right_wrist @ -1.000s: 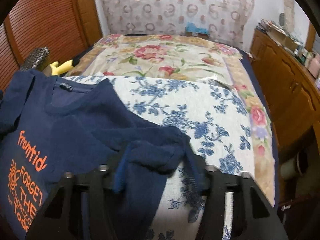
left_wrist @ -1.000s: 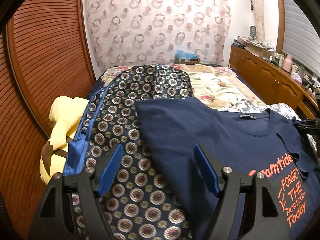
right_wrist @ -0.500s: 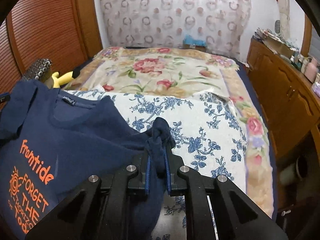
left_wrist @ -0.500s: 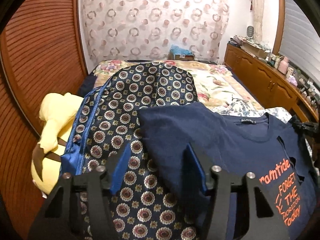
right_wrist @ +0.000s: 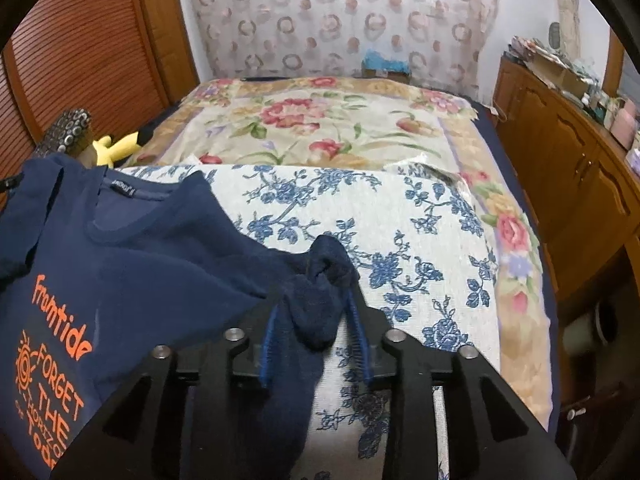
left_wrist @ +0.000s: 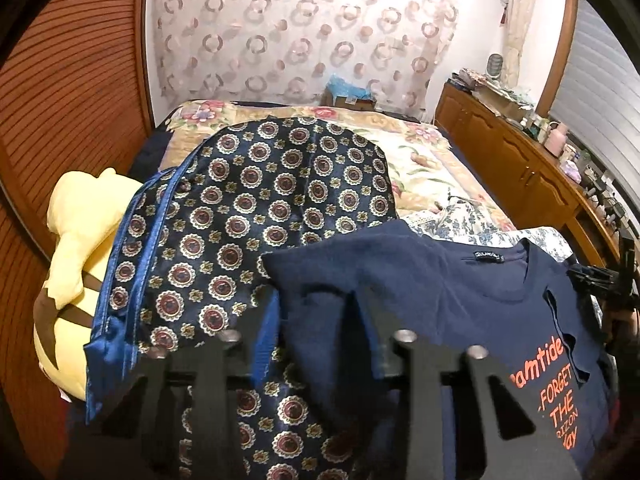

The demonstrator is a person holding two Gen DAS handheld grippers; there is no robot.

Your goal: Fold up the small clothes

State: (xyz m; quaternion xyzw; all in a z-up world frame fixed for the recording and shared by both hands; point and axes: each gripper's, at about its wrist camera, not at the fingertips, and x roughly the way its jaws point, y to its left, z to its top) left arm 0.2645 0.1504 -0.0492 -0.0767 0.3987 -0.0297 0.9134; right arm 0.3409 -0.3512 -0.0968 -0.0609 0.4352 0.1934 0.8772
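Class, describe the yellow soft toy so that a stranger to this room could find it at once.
Start at the ribbed brown wooden wall along one side of the bed. Against it, beside the navy satin cloth with round medallions, lies the pale yellow plush toy with brown stripes. It is the only plain yellow, stuffed thing there; its neighbours are dark, flat, patterned fabrics.

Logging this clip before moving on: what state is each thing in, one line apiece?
Navy T-shirt with orange print: spread face up on the bed, both sleeve ends between jaws.
Left gripper: jaws just closing around the left sleeve; contact unclear.
Right gripper: jaws just reopened, bunched sleeve loose between them.
Dark medallion-patterned satin cloth: lying crumpled, unfolded.
Yellow plush toy: slumped against the wooden wall.
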